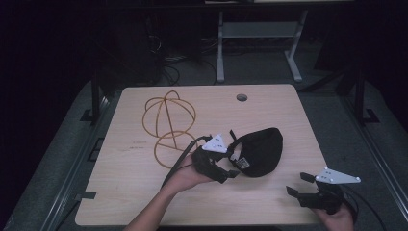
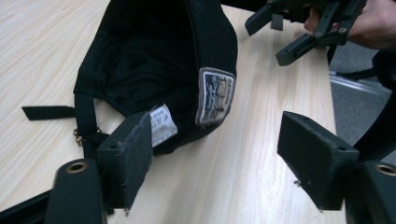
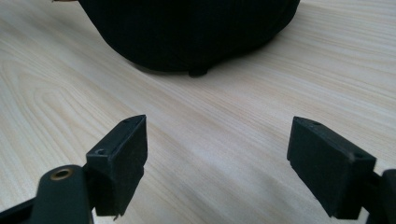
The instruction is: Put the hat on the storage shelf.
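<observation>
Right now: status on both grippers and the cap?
Left gripper open, jaws at the black cap's rim, not closed on it. Right gripper open, clear of cap. Wire hat stand sits apart, nothing blocking.

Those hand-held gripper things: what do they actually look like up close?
Both the left gripper and the right gripper are matte black, each with two blocky, flat-faced fingers and brass-coloured pivot rings. A pale grey triangular plate with small holes tops each. Black cables trail back. The person's forearms are bare.
</observation>
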Demonstrator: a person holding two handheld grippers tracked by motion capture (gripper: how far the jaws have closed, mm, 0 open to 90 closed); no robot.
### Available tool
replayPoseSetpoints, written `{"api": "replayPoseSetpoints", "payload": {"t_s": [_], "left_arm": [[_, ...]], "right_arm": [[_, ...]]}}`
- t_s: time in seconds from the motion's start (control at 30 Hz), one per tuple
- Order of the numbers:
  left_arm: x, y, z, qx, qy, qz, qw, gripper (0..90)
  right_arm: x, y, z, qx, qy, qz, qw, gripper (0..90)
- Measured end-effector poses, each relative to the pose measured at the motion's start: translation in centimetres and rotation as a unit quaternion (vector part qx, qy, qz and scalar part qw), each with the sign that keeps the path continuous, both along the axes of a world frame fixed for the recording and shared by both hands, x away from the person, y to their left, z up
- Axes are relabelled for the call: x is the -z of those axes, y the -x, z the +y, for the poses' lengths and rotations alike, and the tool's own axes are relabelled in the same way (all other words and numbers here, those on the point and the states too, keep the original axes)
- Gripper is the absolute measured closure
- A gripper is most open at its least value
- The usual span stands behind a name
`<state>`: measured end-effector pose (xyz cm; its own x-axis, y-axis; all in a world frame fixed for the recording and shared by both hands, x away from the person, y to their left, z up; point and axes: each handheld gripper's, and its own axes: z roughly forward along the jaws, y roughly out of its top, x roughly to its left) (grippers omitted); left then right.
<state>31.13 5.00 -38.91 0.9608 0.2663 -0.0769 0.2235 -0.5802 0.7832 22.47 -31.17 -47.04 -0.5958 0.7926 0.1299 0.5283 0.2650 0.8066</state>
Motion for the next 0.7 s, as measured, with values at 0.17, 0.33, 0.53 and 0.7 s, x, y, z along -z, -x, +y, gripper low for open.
{"api": "replayPoseSetpoints", "payload": {"t_s": [0.17, 0.33, 0.53, 0.7], "left_arm": [[0.1, -0.7, -1.3, 0.005, -0.006, 0.005, 1.0, 29.8], [0.3, -1.0, -2.3, 0.013, -0.019, 0.01, 0.9997, 32.1], [1.0, -1.4, -3.2, 0.021, -0.046, 0.013, 0.9986, 35.4], [1.6, -1.7, -3.5, 0.03, -0.061, 0.018, 0.9976, 39.2]], "right_arm": [[0.0, 0.0, 0.0, -0.002, 0.001, 0.001, 1.0, 19.8], [0.0, 0.0, -0.1, 0.0, -0.002, 0.0, 1.0, 19.8], [0.0, 0.0, -0.1, -0.003, -0.002, -0.003, 1.0, 19.8], [0.0, 0.0, 0.1, -0.004, -0.001, 0.0, 1.0, 19.8]]}}
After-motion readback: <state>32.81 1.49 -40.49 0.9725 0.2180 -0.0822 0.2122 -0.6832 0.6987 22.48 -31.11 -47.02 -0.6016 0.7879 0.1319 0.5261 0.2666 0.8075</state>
